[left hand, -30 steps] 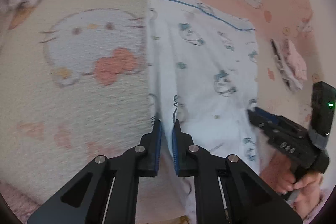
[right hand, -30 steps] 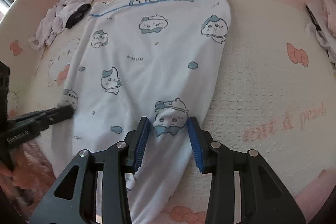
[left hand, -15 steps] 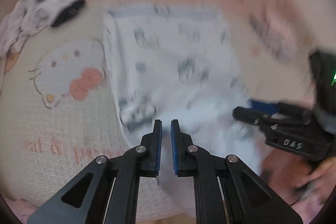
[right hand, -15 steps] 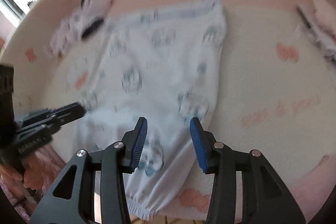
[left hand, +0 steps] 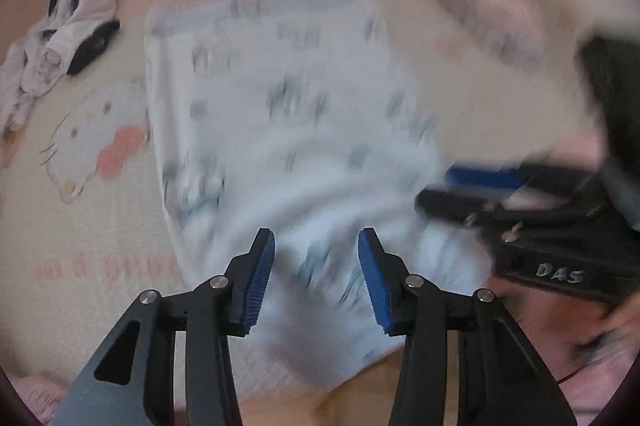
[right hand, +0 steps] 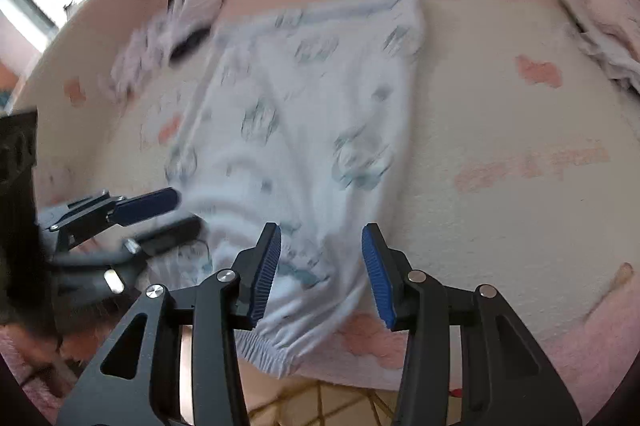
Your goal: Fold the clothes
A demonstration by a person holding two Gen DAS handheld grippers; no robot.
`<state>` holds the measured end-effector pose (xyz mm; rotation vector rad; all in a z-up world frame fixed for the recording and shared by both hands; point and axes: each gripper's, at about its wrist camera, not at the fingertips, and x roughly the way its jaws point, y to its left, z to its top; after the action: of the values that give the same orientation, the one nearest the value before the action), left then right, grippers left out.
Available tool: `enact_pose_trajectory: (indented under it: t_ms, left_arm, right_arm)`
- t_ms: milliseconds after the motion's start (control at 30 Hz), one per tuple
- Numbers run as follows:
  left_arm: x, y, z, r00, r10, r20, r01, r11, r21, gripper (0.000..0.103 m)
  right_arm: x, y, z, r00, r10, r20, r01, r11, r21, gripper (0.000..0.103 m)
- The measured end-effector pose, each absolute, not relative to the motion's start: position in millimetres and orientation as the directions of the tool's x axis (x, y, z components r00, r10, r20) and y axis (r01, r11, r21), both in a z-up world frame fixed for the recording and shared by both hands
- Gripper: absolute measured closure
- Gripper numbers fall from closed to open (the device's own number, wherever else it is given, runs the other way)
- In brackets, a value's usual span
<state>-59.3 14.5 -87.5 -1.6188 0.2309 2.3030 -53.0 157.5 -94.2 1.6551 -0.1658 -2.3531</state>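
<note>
In the left wrist view, the white pants with little blue pictures are blurry and lie in the middle of the pink and cream blanket. The left gripper is wide open with nothing in it. At 3 o'clock the right gripper is smeared, but "DAS" reads on it.

In the right wrist view, the right gripper is wide open over the pants' near end. Pink blanket writing at 3 o'clock is too fuzzy to read. The left gripper at 9 o'clock is blurry but looks open.

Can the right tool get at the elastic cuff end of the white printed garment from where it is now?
Probably yes. The right tool is open, with the cuff of the white printed garment just below its jaws and nothing between them.
</note>
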Motion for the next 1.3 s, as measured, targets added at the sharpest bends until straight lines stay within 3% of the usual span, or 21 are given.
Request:
enact_pose_trajectory:
  t_ms: [133,233,333,467,533,633,733,833,1033,1167,1233,1300]
  left_arm:
    - [-44,11,-91,-0.28,0.111,-0.953,-0.373,-0.928,0.001,0.051]
    - [-39,-9,-88,-0.253,0.162,-0.954,-0.333,-0.94,-0.071,0.051]
    - [-37,-22,-79,-0.291,0.2,-0.936,-0.293,-0.95,-0.112,0.051]
    - [-43,-18,-70,-0.368,0.221,-0.903,-0.284,-0.952,-0.117,0.051]
    - [-51,-8,-83,-0.328,0.205,-0.922,-0.29,-0.951,-0.108,0.051]
    - [-50,-14,-79,-0.326,0.175,-0.929,-0.266,-0.96,-0.087,0.049]
    - [-50,-21,-74,-0.333,0.15,-0.931,-0.24,-0.968,-0.07,0.049]
    - [-55,-31,-52,-0.462,0.205,-0.863,-0.201,-0.972,-0.123,0.048]
    - [-79,7,-99,-0.346,0.119,-0.931,-0.23,-0.972,-0.039,0.048]
    - [-69,17,-98,-0.346,0.053,-0.937,-0.283,-0.958,0.05,0.041]
    - [-70,3,-99,-0.317,0.056,-0.947,-0.229,-0.973,0.02,0.033]
    - [-71,-10,-95,-0.311,0.083,-0.947,-0.177,-0.984,-0.028,0.033]
  right_arm:
    - [-31,155,-102,-0.301,-0.19,-0.935,0.214,-0.968,0.128,0.054]
    - [-15,166,-103,-0.294,-0.17,-0.941,0.206,-0.972,0.111,0.048]
    - [-16,187,-95,-0.299,-0.198,-0.934,0.119,-0.978,0.17,0.048]
    - [-22,192,-70,-0.43,-0.247,-0.869,0.118,-0.969,0.217,0.048]
    - [-31,179,-72,-0.432,-0.265,-0.862,0.142,-0.964,0.225,0.047]
    - [-30,158,-94,-0.324,-0.19,-0.927,0.2,-0.971,0.129,0.048]
    - [-19,158,-91,-0.333,-0.11,-0.936,0.233,-0.972,0.032,0.047]
    - [-16,161,-89,-0.348,-0.079,-0.934,0.22,-0.975,0.0,0.047]
    - [-12,155,-96,-0.344,-0.065,-0.937,0.209,-0.978,-0.009,0.047]
    - [-10,151,-101,-0.341,-0.055,-0.938,0.201,-0.979,-0.016,0.047]
    - [-9,149,-103,-0.34,-0.05,-0.939,0.197,-0.98,-0.019,0.047]
    - [-8,149,-105,-0.337,-0.054,-0.94,0.186,-0.982,-0.011,0.047]
